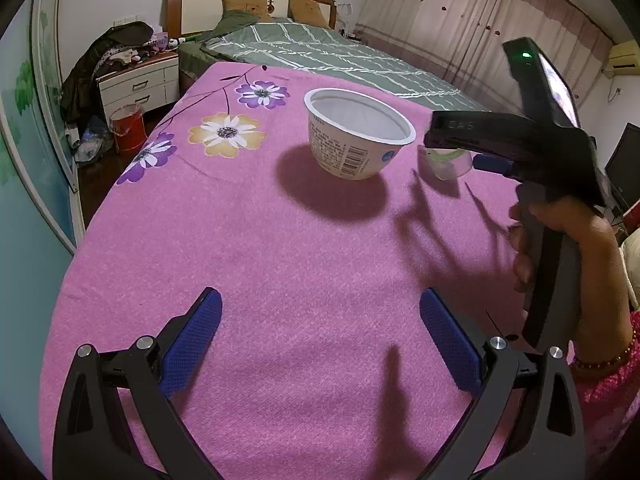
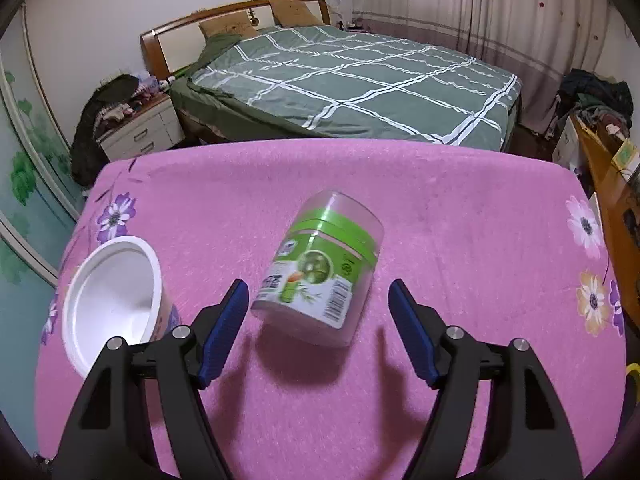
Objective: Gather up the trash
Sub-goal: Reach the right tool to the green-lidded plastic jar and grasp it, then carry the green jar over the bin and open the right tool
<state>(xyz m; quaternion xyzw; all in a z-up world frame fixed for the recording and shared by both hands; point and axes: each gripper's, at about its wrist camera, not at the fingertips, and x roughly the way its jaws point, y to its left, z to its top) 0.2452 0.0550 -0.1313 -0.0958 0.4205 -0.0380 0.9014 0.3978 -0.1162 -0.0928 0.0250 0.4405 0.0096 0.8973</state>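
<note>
A: Where is the green-labelled clear jar?
B: Tilted on the pink surface, between the spread right gripper fingers, untouched.
A: And the left gripper?
B: Spread, empty, short of the white cup.

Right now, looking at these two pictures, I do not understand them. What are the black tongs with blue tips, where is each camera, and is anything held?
These are hand-held grippers, one in each of a person's hands, each carrying a camera that looks along its fingers. One picture comes from the left gripper, open over bare pink cloth; there you also see the person's right hand. The other comes from the right gripper, open around a tilted green-labelled jar, not gripping it. A white cup stands nearby. Nothing is held.
</note>
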